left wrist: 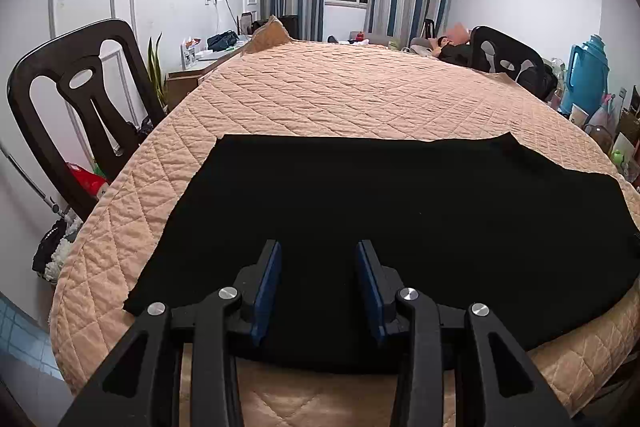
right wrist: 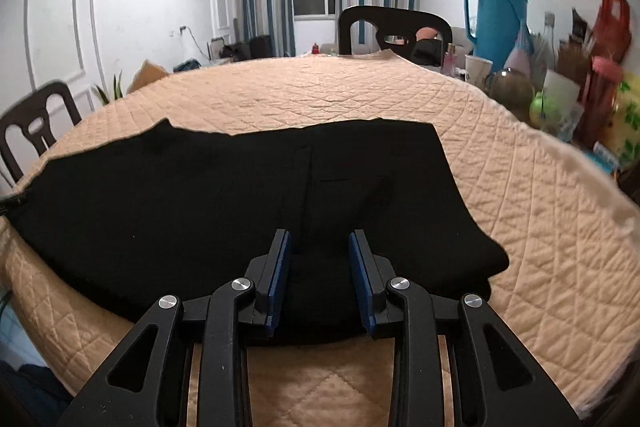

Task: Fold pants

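Black pants (left wrist: pixel 360 203) lie flat on a peach quilted table cover (left wrist: pixel 340 95), spread sideways across the near half. My left gripper (left wrist: pixel 319 247) is open and empty, just above the pants' near edge at their left part. In the right wrist view the pants (right wrist: pixel 224 187) show a seam and a pocket slit near their right end. My right gripper (right wrist: pixel 319 237) is open and empty, above the pants' near edge at their right end.
A dark chair (left wrist: pixel 80 99) stands left of the table, another (right wrist: pixel 392 27) at the far side. A blue thermos (right wrist: pixel 498 15), a cup, bottles and bags crowd the table's right edge (right wrist: pixel 560 99). Bare quilt lies beyond the pants.
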`<state>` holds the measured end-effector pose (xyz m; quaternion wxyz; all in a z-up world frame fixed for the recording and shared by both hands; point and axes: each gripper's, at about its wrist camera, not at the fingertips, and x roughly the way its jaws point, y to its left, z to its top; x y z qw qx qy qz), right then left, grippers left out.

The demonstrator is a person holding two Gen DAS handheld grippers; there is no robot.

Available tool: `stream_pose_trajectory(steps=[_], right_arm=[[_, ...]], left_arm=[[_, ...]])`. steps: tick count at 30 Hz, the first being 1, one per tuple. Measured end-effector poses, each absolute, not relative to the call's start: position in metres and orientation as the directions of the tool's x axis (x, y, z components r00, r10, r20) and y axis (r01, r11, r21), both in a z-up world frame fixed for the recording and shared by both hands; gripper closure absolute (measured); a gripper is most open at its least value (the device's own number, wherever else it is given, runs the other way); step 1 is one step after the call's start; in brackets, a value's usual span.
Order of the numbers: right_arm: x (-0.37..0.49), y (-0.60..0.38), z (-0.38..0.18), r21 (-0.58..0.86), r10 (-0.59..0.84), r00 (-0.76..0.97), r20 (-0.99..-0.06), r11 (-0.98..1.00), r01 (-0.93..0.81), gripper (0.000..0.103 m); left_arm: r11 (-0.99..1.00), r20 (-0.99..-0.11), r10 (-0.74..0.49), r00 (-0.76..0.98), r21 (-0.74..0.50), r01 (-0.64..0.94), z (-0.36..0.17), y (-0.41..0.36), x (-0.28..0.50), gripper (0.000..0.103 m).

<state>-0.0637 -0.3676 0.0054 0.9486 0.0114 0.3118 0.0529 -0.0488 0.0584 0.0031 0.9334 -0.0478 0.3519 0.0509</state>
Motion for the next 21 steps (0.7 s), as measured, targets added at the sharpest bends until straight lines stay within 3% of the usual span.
stream_pose_trajectory(steps=[21], right_arm=[[-0.068,-0.390,0.020,0.114,0.065,0.825,-0.562,0.993,-0.001,0.071]], left_arm=[[0.957,-0.656,0.175,0.734,-0.064,-0.285,0.006,0.117,-0.052,0.058]])
